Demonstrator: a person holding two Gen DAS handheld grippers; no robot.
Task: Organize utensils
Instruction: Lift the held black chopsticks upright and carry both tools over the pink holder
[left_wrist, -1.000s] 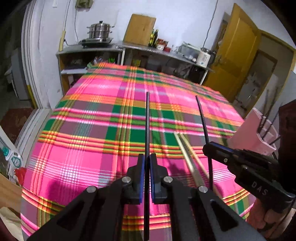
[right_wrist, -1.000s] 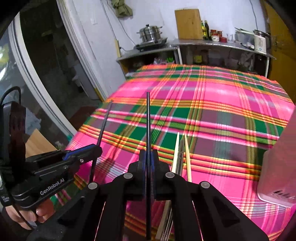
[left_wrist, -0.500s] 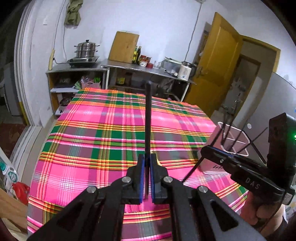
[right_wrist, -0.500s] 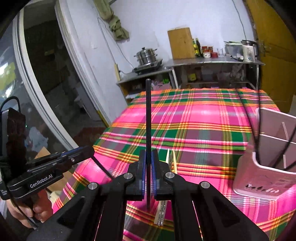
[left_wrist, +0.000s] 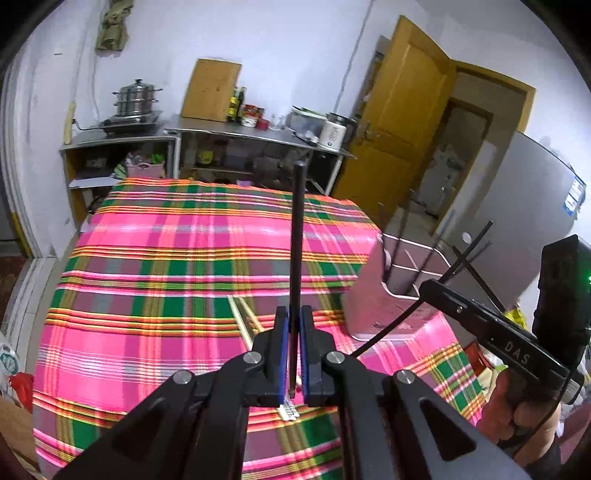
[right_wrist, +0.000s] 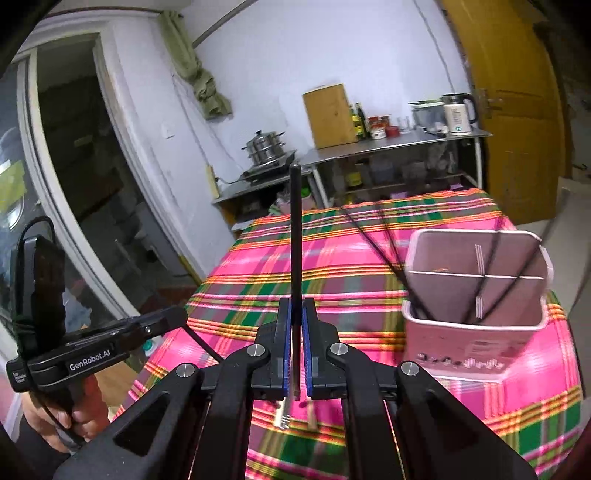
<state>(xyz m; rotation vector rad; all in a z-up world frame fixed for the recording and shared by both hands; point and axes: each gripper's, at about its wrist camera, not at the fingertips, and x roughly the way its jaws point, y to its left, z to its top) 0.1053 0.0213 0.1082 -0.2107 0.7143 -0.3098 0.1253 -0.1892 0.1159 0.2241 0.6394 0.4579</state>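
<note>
Above table (left_wrist: 122, 291): both grippers raised.
Left gripper (left_wrist: 291, 354): clamps black chopstick (left_wrist: 297, 240).
Right gripper (right_wrist: 294, 350): clamps another chopstick (right_wrist: 295, 236) (pink holder (right_wrist: 476, 332) near right edge).

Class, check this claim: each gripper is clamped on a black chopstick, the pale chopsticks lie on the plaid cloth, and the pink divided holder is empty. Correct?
Not quite. The pink divided holder is not empty: the right wrist view shows black chopsticks leaning in its compartments. The rest stands as stated.
</note>
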